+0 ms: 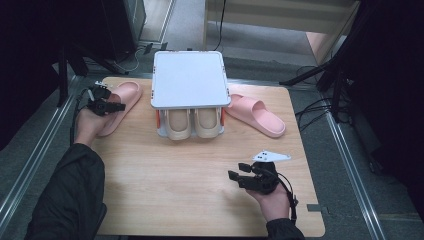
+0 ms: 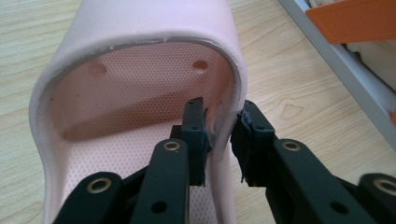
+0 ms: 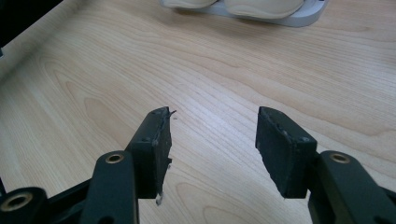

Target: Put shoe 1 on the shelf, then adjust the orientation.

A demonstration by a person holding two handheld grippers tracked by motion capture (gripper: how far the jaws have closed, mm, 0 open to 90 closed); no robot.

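The left gripper (image 2: 219, 135) jaws pinch the pink slipper's (image 2: 140, 79) strap; the right gripper (image 3: 212, 154) jaws stand wide over the desk (image 3: 233, 70).

My worktop (image 1: 200, 170) is pale wood-grain laminate, smooth and faintly satin. The pink slipper (image 2: 140, 70) looks like soft matt foam, its inside dimpled with fine dots. My left hand-held gripper (image 2: 219, 140) is matt black plastic with brass-coloured rivets and rough, frayed pads (image 2: 250, 140).
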